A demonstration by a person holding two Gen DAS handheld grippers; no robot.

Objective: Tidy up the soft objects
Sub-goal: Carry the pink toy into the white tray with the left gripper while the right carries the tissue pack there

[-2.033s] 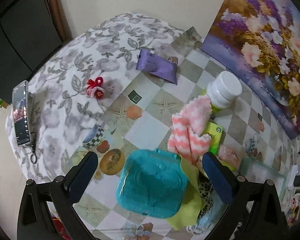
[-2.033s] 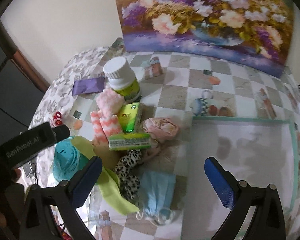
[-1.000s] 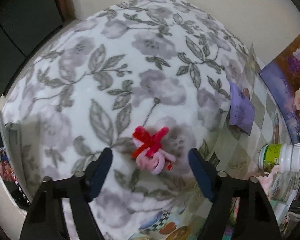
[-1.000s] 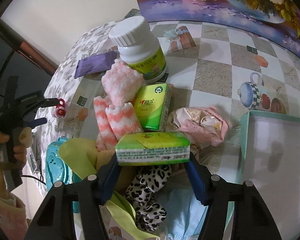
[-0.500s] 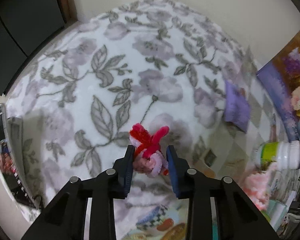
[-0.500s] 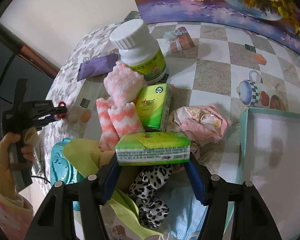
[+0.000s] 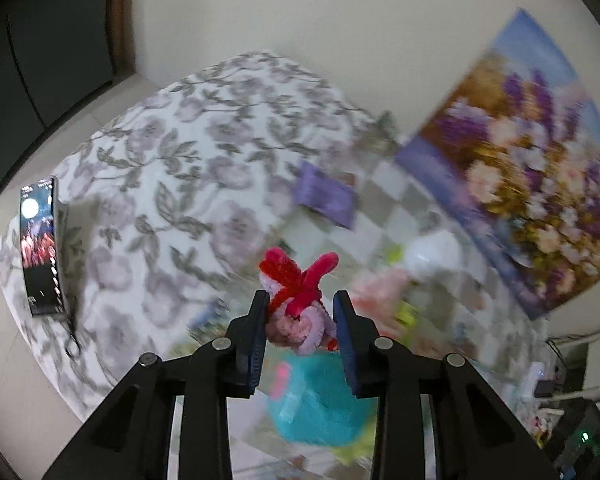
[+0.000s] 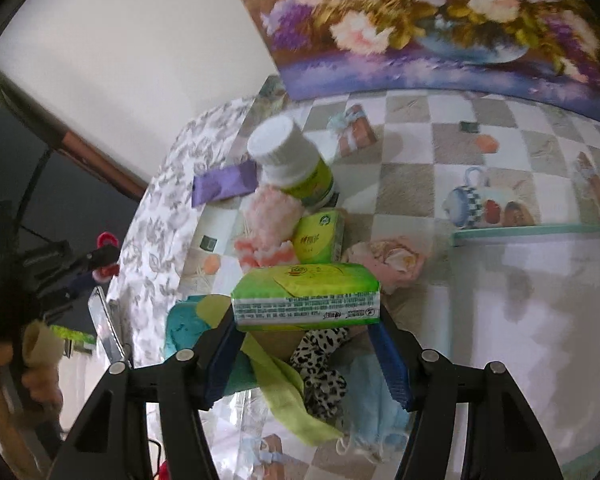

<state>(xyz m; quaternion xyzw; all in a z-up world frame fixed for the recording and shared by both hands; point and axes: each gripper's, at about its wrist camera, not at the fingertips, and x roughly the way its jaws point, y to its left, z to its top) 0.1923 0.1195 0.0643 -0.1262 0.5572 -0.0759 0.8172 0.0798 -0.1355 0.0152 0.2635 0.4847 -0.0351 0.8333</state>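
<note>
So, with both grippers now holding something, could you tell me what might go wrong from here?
1. The left gripper pinches only the lower part of the fuzzy red and pink toy; it could slip out.
2. The right gripper holds the green tissue pack by its ends; squeezing may buckle it.
3. The white bottle leans on the pink cloth and might topple if nudged.

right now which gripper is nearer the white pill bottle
Right. The right gripper, shut on the tissue pack, sits just before the white pill bottle; the left gripper is off over the floral cloth.
</note>
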